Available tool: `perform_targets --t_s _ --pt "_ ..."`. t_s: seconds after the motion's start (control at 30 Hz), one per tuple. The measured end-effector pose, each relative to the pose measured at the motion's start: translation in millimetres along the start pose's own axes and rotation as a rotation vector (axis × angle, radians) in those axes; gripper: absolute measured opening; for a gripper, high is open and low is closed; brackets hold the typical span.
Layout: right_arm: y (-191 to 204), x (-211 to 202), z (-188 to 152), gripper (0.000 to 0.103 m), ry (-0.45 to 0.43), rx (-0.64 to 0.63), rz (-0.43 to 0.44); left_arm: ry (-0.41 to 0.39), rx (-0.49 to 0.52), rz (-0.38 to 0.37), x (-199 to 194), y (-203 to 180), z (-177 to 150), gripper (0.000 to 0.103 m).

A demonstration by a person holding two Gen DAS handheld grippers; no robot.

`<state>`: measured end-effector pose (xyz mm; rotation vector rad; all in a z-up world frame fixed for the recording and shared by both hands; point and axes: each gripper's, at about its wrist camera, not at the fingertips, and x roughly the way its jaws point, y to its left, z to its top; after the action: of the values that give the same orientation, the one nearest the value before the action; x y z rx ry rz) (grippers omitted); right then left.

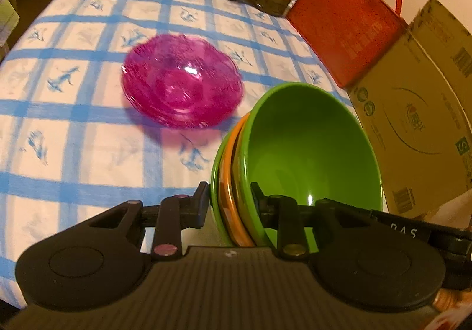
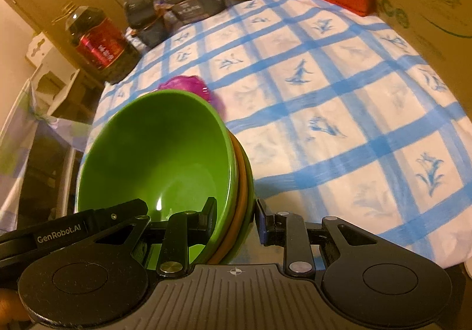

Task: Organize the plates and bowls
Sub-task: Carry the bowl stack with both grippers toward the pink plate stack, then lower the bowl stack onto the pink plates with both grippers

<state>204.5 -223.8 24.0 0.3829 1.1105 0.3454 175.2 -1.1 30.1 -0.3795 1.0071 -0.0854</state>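
In the left wrist view, the left gripper (image 1: 230, 197) at the lower centre pinches the rims of a stack of bowls (image 1: 295, 158), green ones with an orange one between, one finger (image 1: 202, 191) outside the stack and the other inside the top bowl. The stack is tilted and fills the lower right of the frame; whether it rests on the table (image 1: 73, 123) cannot be told. A pink plate (image 1: 183, 82) lies flat at the frame's centre on the blue-checked cloth, well apart from the stack. To do this step well, both grips should probably stay firm and move together, keeping the stack from sliding apart. In the right wrist view, the right gripper (image 2: 236, 217) at the bottom centre straddles the same rims, its outer finger (image 2: 262, 222) seemingly just clear of the bowls, so a firm pinch cannot be told. The stack occupies the lower left, and the pink plate peeks out just above it.
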Motion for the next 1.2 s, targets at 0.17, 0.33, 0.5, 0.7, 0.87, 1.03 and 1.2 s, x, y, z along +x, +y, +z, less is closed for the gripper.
perform_targets --t_s 0.17,0.33,0.5,0.7,0.87,1.03,1.2 --pt "21 8 17 0.028 -0.005 -0.022 0.018 -0.022 -0.012 0.016 -9 11 20 0.025" --pt "40 17 42 0.028 -0.016 -0.046 0.025 -0.041 -0.026 0.018 -9 21 45 0.025" --pt "57 31 73 0.028 -0.023 -0.072 0.027 -0.058 -0.032 0.022 -4 29 74 0.025" --pt "68 59 105 0.028 -0.004 -0.086 0.036 -0.060 -0.052 0.031 13 45 110 0.025" --pt "75 91 126 0.028 0.026 -0.092 0.039 -0.050 -0.071 0.049 34 61 133 0.025" --pt "77 121 136 0.028 0.055 -0.096 0.040 -0.032 -0.087 0.065 55 76 145 0.025" --pt "73 143 139 0.028 0.081 -0.090 0.037 -0.012 -0.102 0.069 74 88 147 0.025"
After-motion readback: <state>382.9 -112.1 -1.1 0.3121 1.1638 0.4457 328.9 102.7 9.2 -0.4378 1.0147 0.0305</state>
